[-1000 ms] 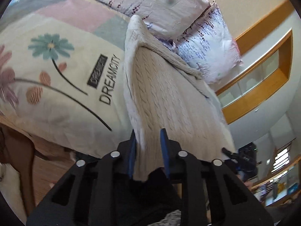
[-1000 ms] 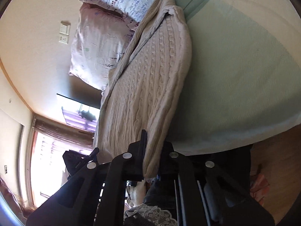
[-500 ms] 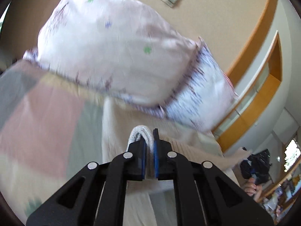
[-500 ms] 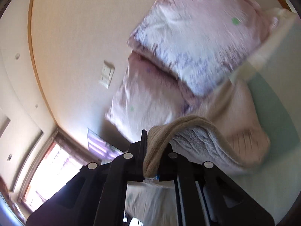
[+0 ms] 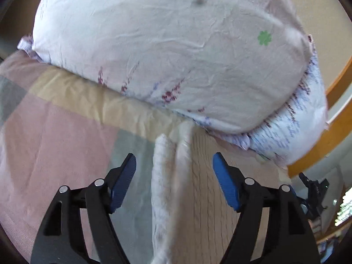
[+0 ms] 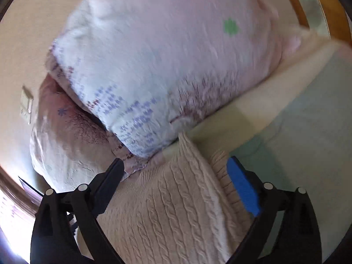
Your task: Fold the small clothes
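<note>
both tongs are released: the left gripper (image 5: 173, 171) and the right gripper (image 6: 176, 176) stand wide apart and hold nothing. the sweater (image 6: 171, 198) lies on the bed (image 5: 55, 143), its far edge just under the pillows (image 5: 165, 55). to do the fold well, i think the doubled edge (image 5: 165, 176) should be pressed flat and the corners aligned. the pillows crowd the far end and may catch the knit.

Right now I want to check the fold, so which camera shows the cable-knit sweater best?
The right wrist view: the sweater fills the foreground, its cable pattern sharp between the open right hand-held gripper. The left wrist view shows the sweater mostly as a blurred folded edge, with the left hand-held gripper open around it.
</note>
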A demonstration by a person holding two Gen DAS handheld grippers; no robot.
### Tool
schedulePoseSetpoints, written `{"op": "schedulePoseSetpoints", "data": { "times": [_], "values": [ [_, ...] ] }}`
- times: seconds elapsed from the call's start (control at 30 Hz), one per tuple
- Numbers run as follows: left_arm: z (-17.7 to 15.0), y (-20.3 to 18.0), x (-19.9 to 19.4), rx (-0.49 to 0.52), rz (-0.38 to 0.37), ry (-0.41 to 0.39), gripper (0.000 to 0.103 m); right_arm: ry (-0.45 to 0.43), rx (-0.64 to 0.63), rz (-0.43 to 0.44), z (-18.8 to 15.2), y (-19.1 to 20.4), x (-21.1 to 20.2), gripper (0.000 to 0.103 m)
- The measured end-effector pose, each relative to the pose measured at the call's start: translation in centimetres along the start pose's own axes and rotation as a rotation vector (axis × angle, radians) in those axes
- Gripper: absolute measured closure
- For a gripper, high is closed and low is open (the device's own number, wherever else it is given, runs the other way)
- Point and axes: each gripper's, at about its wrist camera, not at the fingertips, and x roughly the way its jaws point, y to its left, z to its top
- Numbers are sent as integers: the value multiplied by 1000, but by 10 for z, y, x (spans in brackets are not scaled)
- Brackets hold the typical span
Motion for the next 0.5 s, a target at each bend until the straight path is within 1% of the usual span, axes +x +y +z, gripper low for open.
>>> {"op": "schedulePoseSetpoints", "data": {
  "times": [0.03, 0.13, 0.2, 0.23, 0.27, 0.3, 0.33, 0.37, 0.4, 0.43, 0.5],
  "values": [
    [-5, 6, 0, -17, -18, 30, 32, 1, -25, 8, 0, 1, -6, 6],
    [-18, 19, 11, -55, -41, 115, 33, 29, -31, 22, -4, -2, -11, 6],
    [-25, 23, 21, -84, -61, 151, 36, 56, -24, 32, -8, -4, -10, 6],
    [-27, 23, 20, -83, -67, 122, 36, 66, -23, 32, -9, -5, -12, 6],
    [-26, 22, 24, -84, -70, 123, 36, 79, -18, 33, -11, -6, -12, 6],
    [-26, 21, 26, -100, -80, 114, 39, 91, -10, 40, -14, -7, -11, 6],
    [-26, 24, 31, -142, -120, 129, 55, 104, 1, 52, -17, -10, -12, 6],
    [-28, 27, 38, -187, -156, 158, 76, 113, 11, 61, -18, -11, -12, 6],
    [-31, 30, 47, -243, -183, 183, 80, 119, 20, 71, -19, -13, -14, 6],
    [-33, 30, 51, -265, -191, 178, 82, 125, 25, 79, -20, -15, -16, 6],
    [-32, 22, 51, -279, -181, 165, 85, 126, 26, 90, -20, -18, -24, 7]
  ]
}}
